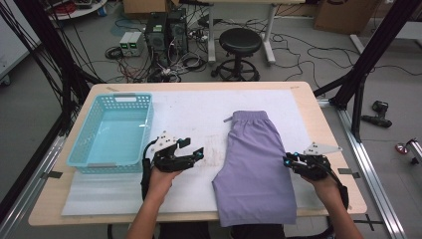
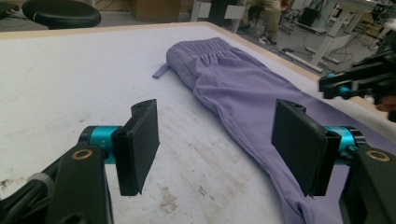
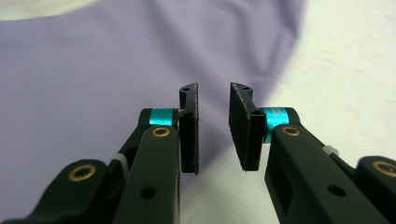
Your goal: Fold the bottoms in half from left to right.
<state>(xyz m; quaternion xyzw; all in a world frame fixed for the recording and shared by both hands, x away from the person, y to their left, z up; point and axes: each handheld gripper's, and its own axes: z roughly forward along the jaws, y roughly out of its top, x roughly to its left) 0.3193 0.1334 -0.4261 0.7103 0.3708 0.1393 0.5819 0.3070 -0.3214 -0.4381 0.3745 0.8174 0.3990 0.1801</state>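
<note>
High view: we find a pair of lilac shorts [image 1: 255,164] lying flat on the white mat [image 1: 194,112] that covers the desk [image 1: 318,124], folded lengthwise so the legs lie stacked, waistband away from the person and hems at the near edge. A turquoise basket [image 1: 112,132] stands at the left, well apart from the garment. The left claw [image 1: 195,155] hovers between basket and shorts, touching neither. The right claw [image 1: 287,160] sits at the garment's right edge, about mid-length.

Left gripper view: the jaws stand wide apart with bare, stained mat between them. The shorts [image 2: 233,93] lie ahead and to the right; the elastic waistband [image 2: 205,46] is gathered and a short drawstring end [image 2: 161,71] pokes out at its side. We judge the fabric light, thin and limp; it will sag and unfold if lifted from 1 point.

Right gripper view: the jaws are nearly together, a narrow gap remaining, and nothing is pinched between the pads [image 3: 189,126]. Purple cloth [image 3: 93,93] lies below and beyond them.

Assessment: grip is best taken at the waistband corners or on the folded side edge, pinching all layers, with 2 claws sharing the load. The cloth is not fragile and looks unlikely to slip from the pads.
</note>
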